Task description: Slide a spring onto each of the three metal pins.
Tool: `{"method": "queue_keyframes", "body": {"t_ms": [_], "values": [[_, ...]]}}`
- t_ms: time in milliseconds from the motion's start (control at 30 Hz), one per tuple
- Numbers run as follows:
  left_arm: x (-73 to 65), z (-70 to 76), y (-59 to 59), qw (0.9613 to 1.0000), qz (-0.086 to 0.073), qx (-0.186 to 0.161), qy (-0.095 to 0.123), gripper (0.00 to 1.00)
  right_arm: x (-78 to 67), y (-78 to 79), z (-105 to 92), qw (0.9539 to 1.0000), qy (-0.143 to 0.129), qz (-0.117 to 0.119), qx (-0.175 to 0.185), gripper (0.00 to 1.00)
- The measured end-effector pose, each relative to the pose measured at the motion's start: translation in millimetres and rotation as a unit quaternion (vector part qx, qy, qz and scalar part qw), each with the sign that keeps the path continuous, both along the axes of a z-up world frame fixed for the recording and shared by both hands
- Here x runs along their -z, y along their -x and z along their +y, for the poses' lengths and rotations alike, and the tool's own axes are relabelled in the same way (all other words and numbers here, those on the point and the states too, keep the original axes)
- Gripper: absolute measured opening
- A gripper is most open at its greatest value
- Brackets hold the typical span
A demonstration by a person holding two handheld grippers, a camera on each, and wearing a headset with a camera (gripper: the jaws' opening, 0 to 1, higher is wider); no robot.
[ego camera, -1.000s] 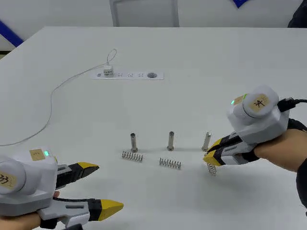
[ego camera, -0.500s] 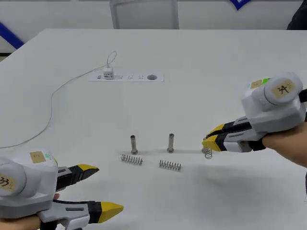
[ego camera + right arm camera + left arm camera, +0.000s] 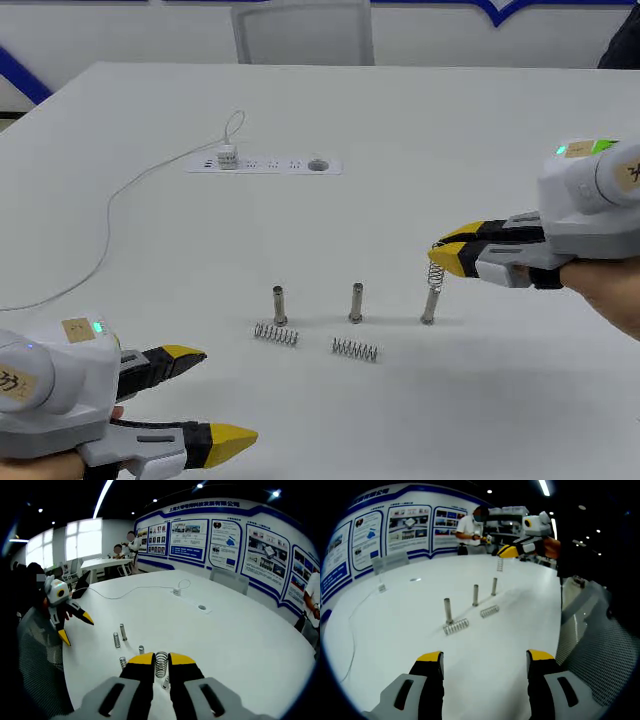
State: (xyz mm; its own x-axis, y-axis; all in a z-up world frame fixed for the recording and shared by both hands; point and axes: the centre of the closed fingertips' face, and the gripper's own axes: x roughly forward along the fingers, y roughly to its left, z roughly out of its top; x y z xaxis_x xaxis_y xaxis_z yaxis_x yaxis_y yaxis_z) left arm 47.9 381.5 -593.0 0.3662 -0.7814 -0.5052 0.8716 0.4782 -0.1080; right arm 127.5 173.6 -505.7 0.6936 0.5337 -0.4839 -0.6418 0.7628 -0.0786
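Spring (image 3: 436, 272): one, upright, clamped between the right gripper's (image 3: 442, 256) jaws, just over the top of the rightmost pin (image 3: 430, 305).
Left loose spring (image 3: 275, 333): lay on the white table (image 3: 400, 130), just before the leftmost pin (image 3: 279, 304).
Right loose spring (image 3: 354, 348): lay near the middle pin (image 3: 356, 301).
Left gripper (image 3: 230, 392): jaws apart, holding nothing, well apart from the pins.

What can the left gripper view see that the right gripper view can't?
The left gripper view has the left gripper open and empty, and the right gripper far off, hanging a spring over the farthest pin. The right gripper view has that spring close up, pinched in yellow tips, plus bright windows. Both have the white table, three pins, two loose springs and wall posters.
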Motion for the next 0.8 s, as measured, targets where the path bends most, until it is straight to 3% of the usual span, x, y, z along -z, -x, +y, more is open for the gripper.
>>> {"method": "queue_keyframes", "body": {"t_ms": [367, 800], "values": [[0.8, 1.0, -0.4, 1.0000, 0.001, -0.002, 0.000, 0.69, 18.0, -10.8, -10.5, 0.9995, -0.017, 0.004, 0.027, 0.12], [2.1, 3.1, -1.8, 1.0000, 0.003, -0.006, -0.002, 0.69, 31.1, -15.4, -12.1, 0.9992, -0.020, 0.011, 0.034, 0.12]]}}
